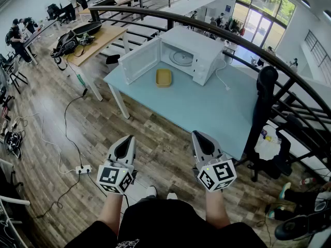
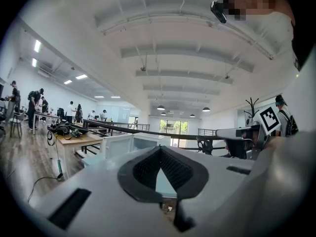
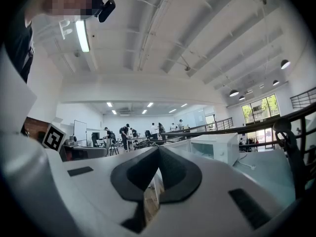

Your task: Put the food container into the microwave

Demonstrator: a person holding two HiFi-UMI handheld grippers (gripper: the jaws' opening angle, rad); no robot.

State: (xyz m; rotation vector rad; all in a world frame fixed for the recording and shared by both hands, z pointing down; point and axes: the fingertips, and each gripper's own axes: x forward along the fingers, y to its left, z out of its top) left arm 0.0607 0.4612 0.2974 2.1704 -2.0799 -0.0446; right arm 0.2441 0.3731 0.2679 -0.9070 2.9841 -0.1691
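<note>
A food container (image 1: 164, 77) lies on the surface (image 1: 207, 107), just before the microwave (image 1: 199, 48). A railing (image 1: 248, 44) runs behind both.

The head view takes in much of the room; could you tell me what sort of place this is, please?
Probably an open-plan office or lab: a cluttered wooden desk, people working at desks further back, and a power strip with cables on the wood floor.
</note>
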